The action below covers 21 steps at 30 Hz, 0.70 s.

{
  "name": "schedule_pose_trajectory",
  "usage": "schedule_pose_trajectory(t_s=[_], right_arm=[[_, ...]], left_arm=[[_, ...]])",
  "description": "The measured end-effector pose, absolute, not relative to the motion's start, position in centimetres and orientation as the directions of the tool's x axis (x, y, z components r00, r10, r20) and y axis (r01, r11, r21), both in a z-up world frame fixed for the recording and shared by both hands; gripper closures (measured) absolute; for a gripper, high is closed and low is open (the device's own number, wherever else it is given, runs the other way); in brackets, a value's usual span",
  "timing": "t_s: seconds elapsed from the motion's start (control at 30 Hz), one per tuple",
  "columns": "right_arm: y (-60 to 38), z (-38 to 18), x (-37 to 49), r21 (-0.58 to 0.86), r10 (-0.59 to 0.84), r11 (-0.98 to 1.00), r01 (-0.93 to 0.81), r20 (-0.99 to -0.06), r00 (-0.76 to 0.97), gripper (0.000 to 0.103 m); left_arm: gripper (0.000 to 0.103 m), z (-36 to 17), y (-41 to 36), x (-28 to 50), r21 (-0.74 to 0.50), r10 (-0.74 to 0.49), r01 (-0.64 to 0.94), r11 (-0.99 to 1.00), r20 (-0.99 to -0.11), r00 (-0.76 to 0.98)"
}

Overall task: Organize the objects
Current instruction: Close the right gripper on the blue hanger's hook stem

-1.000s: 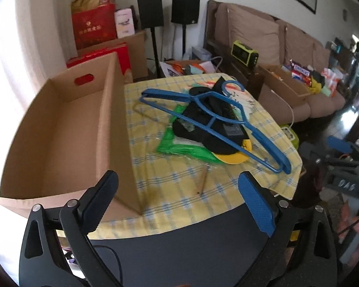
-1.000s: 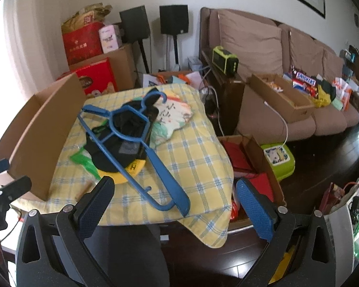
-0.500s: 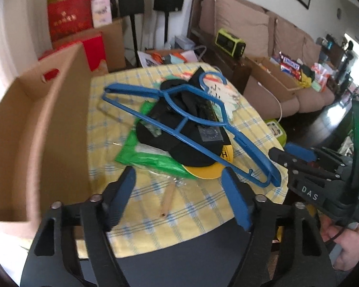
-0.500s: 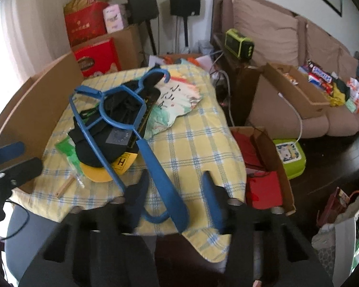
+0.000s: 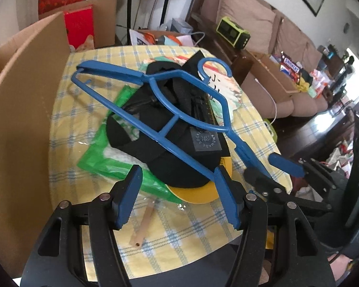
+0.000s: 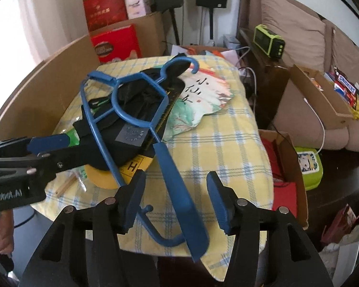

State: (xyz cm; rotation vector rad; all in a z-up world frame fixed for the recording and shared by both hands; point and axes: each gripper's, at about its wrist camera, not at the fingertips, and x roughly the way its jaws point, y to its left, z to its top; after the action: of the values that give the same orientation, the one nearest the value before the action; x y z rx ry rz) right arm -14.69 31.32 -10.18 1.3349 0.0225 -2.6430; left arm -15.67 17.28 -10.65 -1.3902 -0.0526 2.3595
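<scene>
A blue plastic hanger (image 5: pixel 155 110) lies on top of a black cap (image 5: pixel 174 148) with a yellow brim, a green plastic bag (image 5: pixel 107 157) and a painted paper fan (image 6: pixel 198 93) on the yellow checked tablecloth (image 5: pixel 179 227). A wooden stick (image 5: pixel 143 224) lies near the front edge. My left gripper (image 5: pixel 177 198) is open, just in front of the cap's brim. My right gripper (image 6: pixel 176 201) is open, with the hanger's (image 6: pixel 179 191) wide near arm lying between its fingers. The right gripper (image 5: pixel 284 167) also shows in the left wrist view.
A large open cardboard box (image 5: pixel 16 110) stands along the table's left side. Behind are red boxes (image 6: pixel 117 43), speakers and a sofa (image 6: pixel 299 31). To the right, beside the table, are an open box with red items (image 6: pixel 284 167) and a green container (image 6: pixel 308 165).
Both grippers have moved forward toward the pile and narrowed from wide open. The right gripper now straddles the hanger's near arm; the left is close to the cap's brim.
</scene>
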Motion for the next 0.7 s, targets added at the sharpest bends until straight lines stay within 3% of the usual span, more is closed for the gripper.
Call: schedule_pose_trajectory(t_s=[0.27,0.33,0.43,0.6,0.7], right_arm=[[30.9,-11.4,-16.3,0.077,-0.18,-0.975,0.207,-0.821,-0.542,0.051],[30.7,-11.5,-16.4,0.106,-0.209,-0.97,0.22,-0.824,-0.527,0.068],[30.6,-11.3,-16.4,0.155,-0.259,-0.959,0.236,-0.819,-0.512,0.086],[29.8,-10.6,-15.6,0.201,-0.313,-0.944,0.263,-0.801,-0.511,0.087],[29.4,-10.0,-15.1,0.235,-0.348,-0.933,0.274,-0.784,-0.514,0.087]], left_arm=[[0.045,-11.7,18.0,-16.2,-0.24,0.354,-0.307,-0.921,-0.843,-0.405],[0.045,-11.7,18.0,-16.3,-0.244,0.359,-0.308,-0.92,-0.841,-0.405],[0.045,-11.8,17.9,-16.4,-0.257,0.369,-0.305,-0.917,-0.837,-0.404],[0.046,-11.8,17.3,-16.6,-0.295,0.398,-0.299,-0.908,-0.83,-0.391],[0.068,-11.6,17.1,-16.7,-0.278,0.381,-0.294,-0.915,-0.834,-0.398]])
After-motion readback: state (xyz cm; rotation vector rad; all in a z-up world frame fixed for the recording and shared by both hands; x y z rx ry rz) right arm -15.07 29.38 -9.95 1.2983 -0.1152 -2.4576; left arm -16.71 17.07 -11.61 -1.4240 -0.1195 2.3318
